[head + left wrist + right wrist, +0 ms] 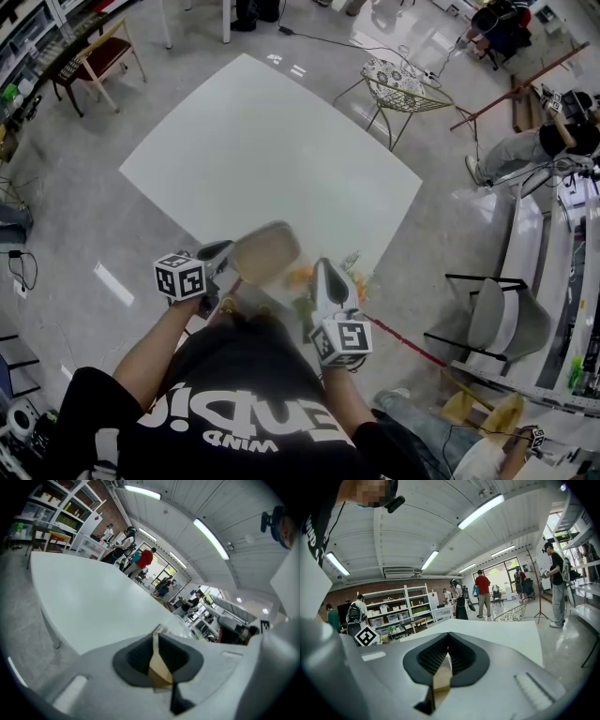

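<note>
Brown sheet [265,253], thin and stiff-looking, hangs above the near corner of the white desk [272,159]. It is pinched edge-on between the fingers of the left gripper [225,251], and the right gripper [326,267] has its fingers pressed together on the same kind of thin brown edge. Small orange and green things [300,276], too blurred to name, lie at that corner just beside the right gripper.

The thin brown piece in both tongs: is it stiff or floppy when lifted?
Probably light: the brown piece looks sheet-thin edge-on between the left tongs and the right tongs. It seems fairly stiff: in the head view it looks flat, not drooping.
</note>
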The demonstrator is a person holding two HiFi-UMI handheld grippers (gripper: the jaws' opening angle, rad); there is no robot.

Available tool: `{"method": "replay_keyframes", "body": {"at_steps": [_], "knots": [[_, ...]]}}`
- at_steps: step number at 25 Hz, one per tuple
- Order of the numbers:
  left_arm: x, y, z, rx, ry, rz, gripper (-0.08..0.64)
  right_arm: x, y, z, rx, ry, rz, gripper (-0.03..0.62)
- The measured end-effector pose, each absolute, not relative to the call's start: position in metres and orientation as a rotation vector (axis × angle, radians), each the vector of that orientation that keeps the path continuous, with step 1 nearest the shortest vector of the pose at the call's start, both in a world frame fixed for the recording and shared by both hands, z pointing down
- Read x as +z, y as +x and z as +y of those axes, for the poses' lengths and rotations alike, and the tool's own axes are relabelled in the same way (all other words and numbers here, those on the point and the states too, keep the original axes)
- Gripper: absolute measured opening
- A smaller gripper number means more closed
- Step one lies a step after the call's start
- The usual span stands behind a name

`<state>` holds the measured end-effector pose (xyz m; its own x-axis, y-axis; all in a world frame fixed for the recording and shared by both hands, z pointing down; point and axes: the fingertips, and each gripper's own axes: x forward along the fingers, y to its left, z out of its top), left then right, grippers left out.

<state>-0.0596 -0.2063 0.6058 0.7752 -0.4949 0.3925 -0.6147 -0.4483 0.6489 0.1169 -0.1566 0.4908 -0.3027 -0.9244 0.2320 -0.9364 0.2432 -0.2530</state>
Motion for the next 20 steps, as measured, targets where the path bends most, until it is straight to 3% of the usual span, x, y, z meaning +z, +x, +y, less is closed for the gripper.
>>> {"method": "replay_keyframes", "body": {"at_steps": [9,20], "knots": [[0.570,-0.054,-0.207,0.100,2.187,-0.833,0.035,0.486,0.121,-0.148,0.541,1.856,-2.438,0.000],[0.468,-0.058,-0.218,-0.014,2.403,-0.978,0.035,0.467,0.135,-0.140,0.478,1.908,-2.461,0.000]]}}
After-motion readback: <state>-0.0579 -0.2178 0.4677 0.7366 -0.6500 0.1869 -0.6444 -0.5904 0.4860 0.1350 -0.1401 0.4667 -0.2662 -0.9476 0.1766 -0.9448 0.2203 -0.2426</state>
